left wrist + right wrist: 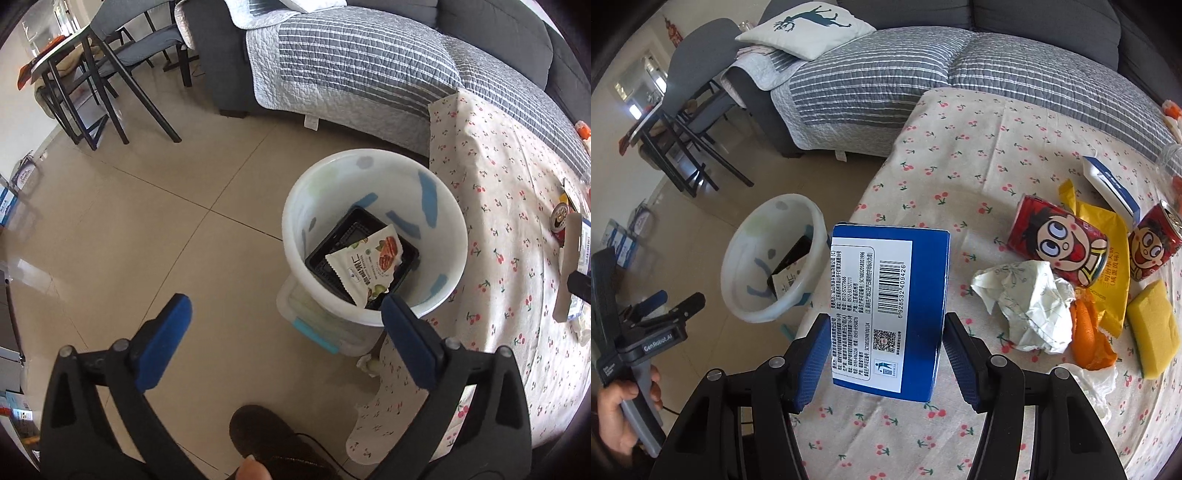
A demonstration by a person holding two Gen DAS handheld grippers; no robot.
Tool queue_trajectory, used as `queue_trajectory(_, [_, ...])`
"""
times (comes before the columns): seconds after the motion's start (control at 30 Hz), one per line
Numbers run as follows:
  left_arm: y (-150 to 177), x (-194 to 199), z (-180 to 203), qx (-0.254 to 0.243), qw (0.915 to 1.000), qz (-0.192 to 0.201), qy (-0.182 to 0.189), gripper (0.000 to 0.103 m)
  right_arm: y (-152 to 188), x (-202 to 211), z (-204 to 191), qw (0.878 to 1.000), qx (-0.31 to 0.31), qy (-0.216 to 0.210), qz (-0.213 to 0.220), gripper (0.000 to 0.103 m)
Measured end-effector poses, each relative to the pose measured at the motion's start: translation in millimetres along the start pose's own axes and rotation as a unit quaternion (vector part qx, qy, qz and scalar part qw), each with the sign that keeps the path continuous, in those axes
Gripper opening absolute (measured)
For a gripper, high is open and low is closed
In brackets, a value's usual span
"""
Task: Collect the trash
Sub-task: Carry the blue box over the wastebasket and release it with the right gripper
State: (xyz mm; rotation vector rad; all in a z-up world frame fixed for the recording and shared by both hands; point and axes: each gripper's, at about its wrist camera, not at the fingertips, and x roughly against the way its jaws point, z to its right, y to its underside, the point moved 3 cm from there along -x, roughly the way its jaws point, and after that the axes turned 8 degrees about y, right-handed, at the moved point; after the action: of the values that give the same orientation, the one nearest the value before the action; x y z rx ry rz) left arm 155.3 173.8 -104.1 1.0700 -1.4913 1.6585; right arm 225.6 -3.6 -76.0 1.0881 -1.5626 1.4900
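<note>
My right gripper (882, 363) is shut on a blue and white box (890, 306) and holds it above the cherry-print tablecloth (960, 147), near the table's left edge. The white bin (375, 236) stands on the floor beside the table; it holds a black tray (332, 243) and a snack packet (365, 266). It also shows in the right wrist view (775, 258). My left gripper (284, 343) is open and empty, above the floor just in front of the bin. Two red cans (1056, 243), crumpled paper (1027, 306), orange peel (1089, 339) and a yellow wrapper (1108, 236) lie on the table.
A yellow sponge (1154, 328) and a blue and white carton (1112, 184) lie on the table. A grey sofa with striped quilt (362, 66) stands behind the bin. A dark chair and small table (92, 74) stand at far left. A clear box (317, 328) sits under the bin.
</note>
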Motion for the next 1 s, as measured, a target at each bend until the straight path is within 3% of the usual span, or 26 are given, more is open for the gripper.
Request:
queue_trajectory(0.23, [2,3,-10,-0.019,0.9998,-0.002,0.001,0.102,-31,-9,-52,0.999,0.023,-0.025,0.007,0.062])
queue_trajectory(0.6, [8,12,-28,0.003,0.9998,-0.006,0.018,0.102,-55,-46,-107,0.998,0.019,-0.052,-0.002,0.064])
queue_trajectory(0.67, [8,13,-29,0.005,0.9997,-0.006,0.021,0.102,-57,-47,-111,0.998,0.015,-0.057,-0.001,0.065])
queue_trajectory(0.73, [8,13,-29,0.005,0.9997,-0.006,0.022,0.102,-59,-45,-110,0.998,0.005,-0.057,0.0,0.08])
queue_trajectory(1.0, [7,19,-21,-0.002,0.9996,-0.002,0.027,0.102,-50,-21,-91,0.999,0.019,-0.035,0.011,0.081])
